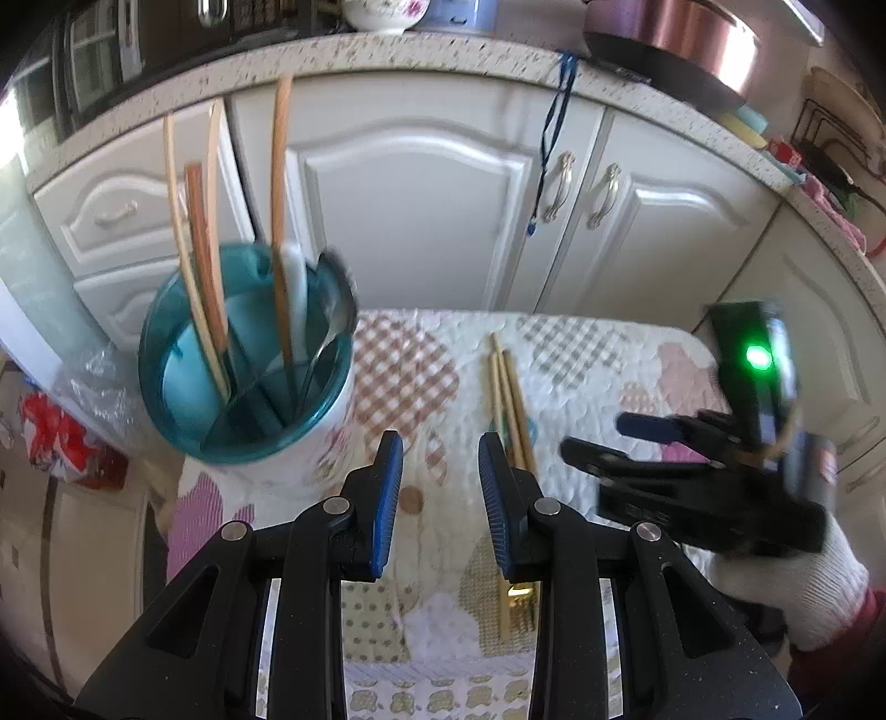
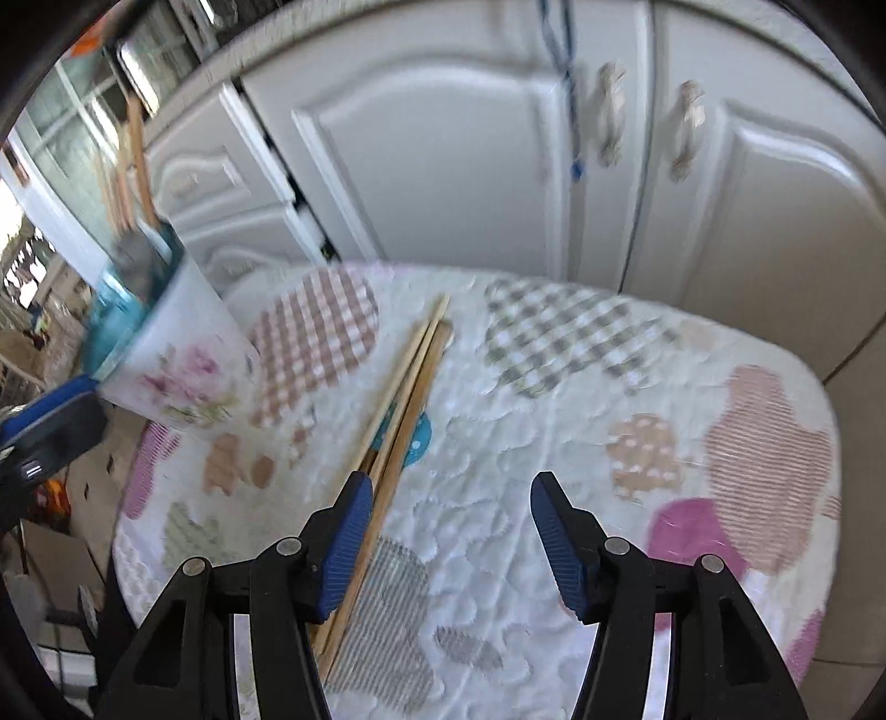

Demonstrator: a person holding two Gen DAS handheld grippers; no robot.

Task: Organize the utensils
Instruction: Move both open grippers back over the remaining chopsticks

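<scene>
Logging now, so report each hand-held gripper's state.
Left hand-held gripper: open, holding nothing.
Right hand-held gripper: open, holding nothing; chopsticks lie beside it.

White raised-panel cabinet doors (image 1: pixel 421 183) with silver handles (image 1: pixel 556 188) fill the back, under a speckled stone worktop (image 1: pixel 332 55). A dark oven (image 1: pixel 94 66) sits top left, and a pink pot (image 1: pixel 681 39) is up top. Daylight comes from what looks like a window (image 2: pixel 66 133), pretty blurry. Tiled floor (image 2: pixel 864 354) at right.
</scene>
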